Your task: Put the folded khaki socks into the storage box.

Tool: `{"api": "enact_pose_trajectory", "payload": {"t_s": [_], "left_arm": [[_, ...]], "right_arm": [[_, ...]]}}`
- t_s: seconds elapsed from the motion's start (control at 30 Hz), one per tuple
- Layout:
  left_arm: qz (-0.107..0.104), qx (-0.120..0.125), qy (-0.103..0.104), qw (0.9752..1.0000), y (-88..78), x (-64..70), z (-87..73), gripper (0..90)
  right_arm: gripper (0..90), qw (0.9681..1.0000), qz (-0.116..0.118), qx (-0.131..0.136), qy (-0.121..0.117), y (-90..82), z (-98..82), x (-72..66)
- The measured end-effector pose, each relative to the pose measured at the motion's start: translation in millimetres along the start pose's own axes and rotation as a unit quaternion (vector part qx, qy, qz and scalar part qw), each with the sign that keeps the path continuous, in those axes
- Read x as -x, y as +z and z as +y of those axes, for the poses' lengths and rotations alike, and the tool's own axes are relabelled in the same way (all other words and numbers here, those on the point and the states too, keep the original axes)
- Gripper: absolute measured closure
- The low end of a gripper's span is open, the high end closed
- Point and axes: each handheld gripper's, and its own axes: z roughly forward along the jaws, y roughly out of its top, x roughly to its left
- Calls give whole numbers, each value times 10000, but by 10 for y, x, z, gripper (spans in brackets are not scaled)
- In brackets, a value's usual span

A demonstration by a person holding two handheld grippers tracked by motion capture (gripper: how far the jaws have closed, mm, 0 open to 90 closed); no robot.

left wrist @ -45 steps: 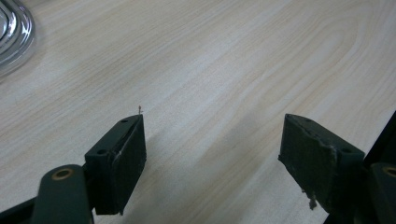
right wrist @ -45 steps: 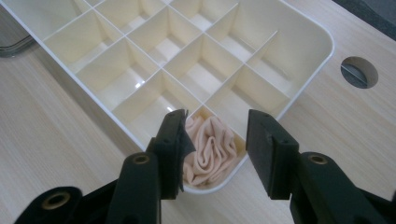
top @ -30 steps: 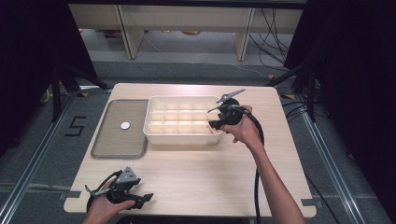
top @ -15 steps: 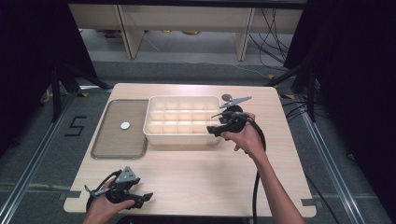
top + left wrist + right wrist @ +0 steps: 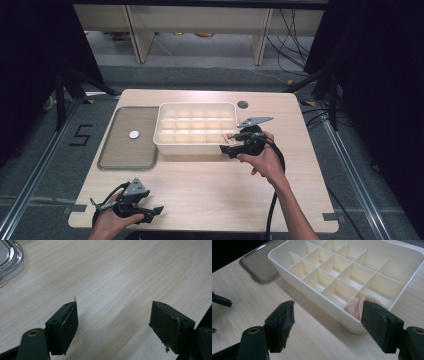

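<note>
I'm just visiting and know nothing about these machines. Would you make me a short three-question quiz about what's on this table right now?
1. True or false: the pale pink bundle of soft cloth lies in a corner compartment of the cream plastic divided box.
2. What lies on the grey metal tray with a shiny rim? A) a small white round disc B) a red cup C) a spoon
3. Fill in: the right gripper has its jaws ___, with nothing between them.

Key: 1 true; 2 A; 3 open. The right gripper's jaws have just been opening, beside the box's near wall. The left gripper is also open, over the light wooden table.
</note>
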Motion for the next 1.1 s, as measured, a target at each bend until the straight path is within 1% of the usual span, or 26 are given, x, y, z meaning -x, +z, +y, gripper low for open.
{"api": "enact_pose_trajectory", "payload": {"t_s": [0.03, 0.07, 0.1, 0.13, 0.17, 0.2, 0.23, 0.27, 0.3, 0.33, 0.43, 0.47, 0.5, 0.53, 0.57, 0.67, 0.73, 0.77, 0.83, 0.87, 0.9, 0.93, 0.97, 1.0, 1.03, 1.1], "left_arm": [[25, -3, 7, 10000, 0, 1, 1, 223], [-57, -3, 19, 10000, -9, 0, 2, 224], [-51, 12, 9, 10000, -8, 0, 1, 223], [-50, 21, 4, 10000, -7, 0, 1, 223], [-45, 27, 2, 10000, -6, 1, 1, 223], [-6, 12, 17, 10000, -6, -4, 1, 223], [-4, 15, 32, 10000, -8, -6, 1, 223], [-17, 28, 25, 10000, -11, -4, 0, 224], [-50, 37, 23, 10000, -16, -3, 0, 223], [-75, 7, 19, 10000, -21, -8, 2, 223], [-67, 54, -94, 9999, -14, -5, -6, 223], [-60, 56, -98, 9999, -16, -1, -7, 223], [-66, 48, -46, 10000, -20, -2, -6, 224], [-80, 33, 21, 10000, -20, -8, -4, 223], [-75, 25, 24, 10000, -20, -7, -3, 223], [-39, 41, -13, 10000, -24, 2, -5, 223], [-45, 42, -3, 10000, -26, -2, -6, 224], [-47, 50, -1, 10000, -27, -4, -6, 223], [-61, 32, -8, 10000, -32, -6, -5, 224], [-45, 58, -7, 10000, -32, -5, -7, 223], [-49, 60, -7, 10000, -32, -6, -7, 223], [-48, 58, -9, 10000, -31, -7, -7, 224], [-46, 57, -8, 10000, -31, -7, -7, 223], [-46, 58, -7, 10000, -32, -7, -8, 223], [-40, 71, -102, 9999, -26, 1, -12, 223], [-39, 73, -101, 9999, -25, 0, -12, 223]], "right_arm": [[275, 9999, -58, 44, -96, -2, -14, 2], [275, 9998, -48, 130, -124, 13, -34, -14], [275, 10000, -34, 37, -66, -4, -44, -35], [274, 9998, -61, 181, -88, 25, -75, -51], [274, 9998, -61, 181, -88, 25, -75, -51], [274, 9999, -39, -8, -119, 1, -73, -53], [273, 10000, -19, 23, -65, -2, -79, -70], [272, 9997, -58, 182, -135, 20, -94, -68], [268, 10000, -5, -2, -48, -12, -95, -92], [262, 9998, -2, 81, -170, -1, -106, -80], [249, 9997, -31, 131, -193, -16, -139, -103], [243, 9999, 33, 62, -128, -23, -151, -121], [242, 9998, 82, 116, -147, -12, -162, -115], [240, 9999, 85, 70, -6, -23, -174, -146], [232, 9998, 78, 147, -139, -11, -187, -128], [199, 9999, 52, 92, -75, -20, -222, -151], [180, 9998, 75, 64, -184, -4, -250, -143], [178, 9999, 125, 48, -98, 5, -271, -161], [171, 9997, 140, 47, -188, 20, -300, -151], [166, 9998, 146, 7, -109, 18, -310, -169], [166, 9997, 181, 52, -165, 33, -324, -167], [166, 9998, 200, -20, -57, 24, -330, -186], [166, 9997, 125, 77, -173, 34, -345, -181], [166, 9997, 125, 77, -173, 34, -345, -181], [166, 9997, 144, 47, -187, 34, -349, -191], [167, 9997, 181, 83, -173, 38, -366, -199]]}}
